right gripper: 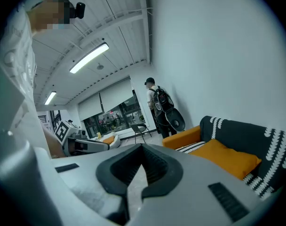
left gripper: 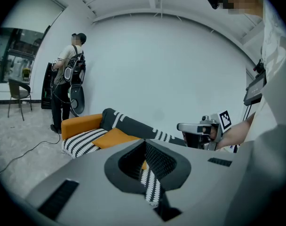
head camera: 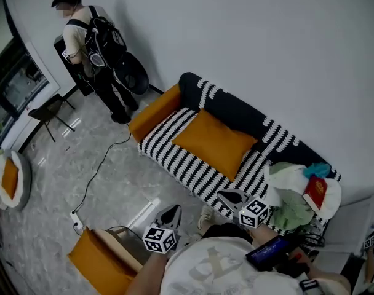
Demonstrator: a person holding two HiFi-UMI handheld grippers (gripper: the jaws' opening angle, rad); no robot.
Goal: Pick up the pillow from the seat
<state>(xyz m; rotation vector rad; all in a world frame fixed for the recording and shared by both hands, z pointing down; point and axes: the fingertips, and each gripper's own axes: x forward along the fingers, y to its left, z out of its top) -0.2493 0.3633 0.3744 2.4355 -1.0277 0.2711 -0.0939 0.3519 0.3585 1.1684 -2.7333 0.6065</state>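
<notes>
The orange pillow lies flat in the middle of the black-and-white striped sofa seat. It also shows in the left gripper view as an orange pillow and in the right gripper view as an orange pillow. My left gripper hovers over the floor in front of the sofa, jaws shut and empty. My right gripper sits at the seat's front edge, short of the pillow, also shut with nothing in it. Each gripper sees the other: the right gripper and the left gripper.
A heap of clothes and a red book fill the sofa's right end. A person with a backpack stands at the far left wall beside a folding chair. A cable, an orange box and a round cushion are on the floor.
</notes>
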